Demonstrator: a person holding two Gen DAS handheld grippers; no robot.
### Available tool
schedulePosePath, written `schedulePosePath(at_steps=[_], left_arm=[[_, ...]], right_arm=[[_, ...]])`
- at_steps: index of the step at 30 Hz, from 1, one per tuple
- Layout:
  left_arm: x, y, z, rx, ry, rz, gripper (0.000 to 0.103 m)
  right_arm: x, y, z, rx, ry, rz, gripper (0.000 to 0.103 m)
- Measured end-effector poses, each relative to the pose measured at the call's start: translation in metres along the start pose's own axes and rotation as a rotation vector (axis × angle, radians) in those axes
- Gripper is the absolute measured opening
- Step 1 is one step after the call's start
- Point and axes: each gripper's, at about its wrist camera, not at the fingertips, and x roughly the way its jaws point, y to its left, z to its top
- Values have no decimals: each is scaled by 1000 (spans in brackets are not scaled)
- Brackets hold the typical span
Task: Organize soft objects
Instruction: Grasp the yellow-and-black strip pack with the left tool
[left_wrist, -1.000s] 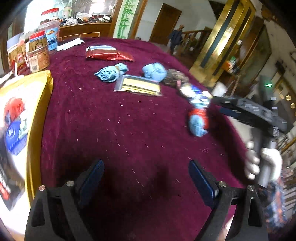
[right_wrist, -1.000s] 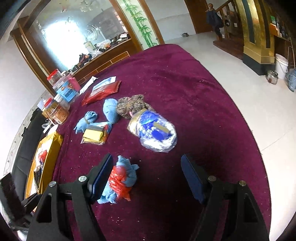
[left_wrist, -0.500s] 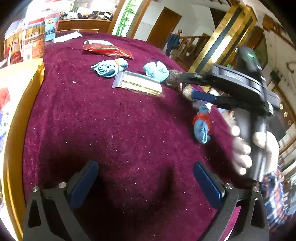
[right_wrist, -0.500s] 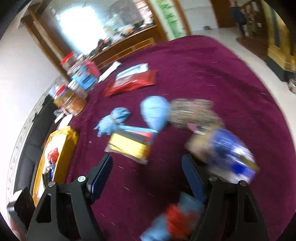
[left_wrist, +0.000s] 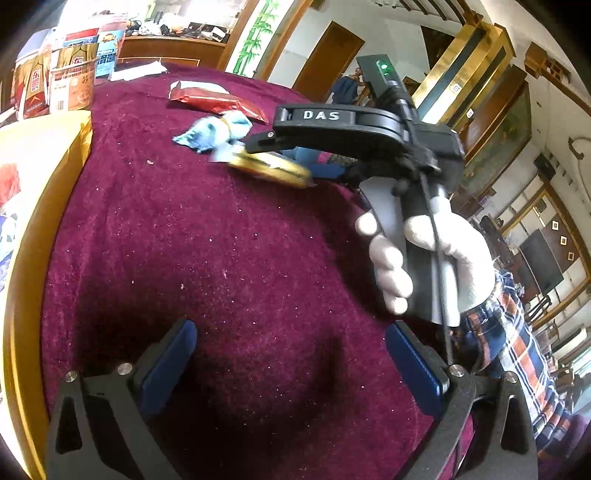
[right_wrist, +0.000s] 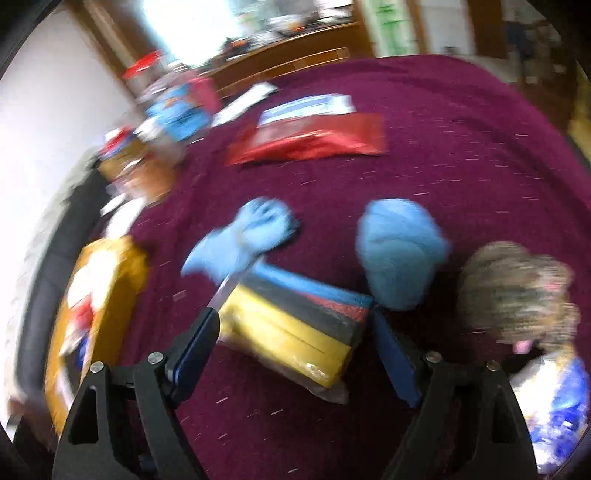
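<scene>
My left gripper (left_wrist: 291, 339) hangs open low over the bare maroon tablecloth (left_wrist: 229, 258), nothing between its blue pads. A white-gloved hand (left_wrist: 424, 258) holds my right gripper (right_wrist: 295, 325), which straddles a clear-wrapped yellow, black and red packet (right_wrist: 295, 321) with its jaws opening; the pads do not visibly press on it. In the left wrist view the right gripper (left_wrist: 288, 162) hovers over that packet (left_wrist: 269, 170). A rolled light-blue sock (right_wrist: 399, 251), a blue sock bundle (right_wrist: 251, 236) and a brown knitted bundle (right_wrist: 517, 291) lie just beyond. The right wrist view is blurred.
A red foil packet (right_wrist: 306, 140) lies farther back. Jars and boxes (left_wrist: 70, 85) crowd the far left corner. A large yellow bag (left_wrist: 40, 177) lies along the left edge. A blue-and-white wrapped bundle (right_wrist: 554, 406) sits at the right. The table drops off at the right.
My right gripper swept left across the table, away from the red-and-blue sock bundle, and now sits over the yellow packet with wider jaws. The left gripper's jaws widened a little.
</scene>
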Motion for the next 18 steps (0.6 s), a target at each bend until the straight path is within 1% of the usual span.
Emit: schedulePosePath(at_steps=[2, 4, 5, 6, 7, 10, 12, 14, 15, 16, 17, 18], left_arm=[[0, 0, 0, 0, 0, 1, 102], [0, -1, 0, 0, 0, 2, 102], [0, -1, 0, -1, 0, 1, 102], [-1, -1, 0, -1, 0, 0, 102], [-1, -1, -1, -2, 0, -1, 102], [-1, 2, 1, -1, 4, -3, 102], [0, -1, 3, 13, 34, 10, 102], [2, -9, 8, 38, 65, 10, 102], [1, -16, 16, 61, 59, 27, 102], [1, -22, 24, 84, 44, 62, 102], [1, -25, 33, 99, 28, 99, 102], [3, -27, 50, 94, 0, 156, 102]], right_arm=[[0, 7, -5, -16, 59, 172, 82], [-8, 19, -10, -64, 116, 353, 82], [-17, 22, -10, -87, 94, 361, 82], [-29, 22, -9, -98, 49, 333, 82], [-41, 15, -6, -79, -15, 288, 83], [-63, -18, -2, 45, -155, 180, 85], [-73, -39, -2, 110, -210, 128, 85], [-76, -55, 1, 162, -236, 110, 85], [-75, -61, 1, 189, -240, 110, 85], [-74, -66, 3, 210, -249, 126, 85], [-74, -68, 4, 218, -256, 137, 85], [-75, -67, 4, 213, -259, 132, 85]])
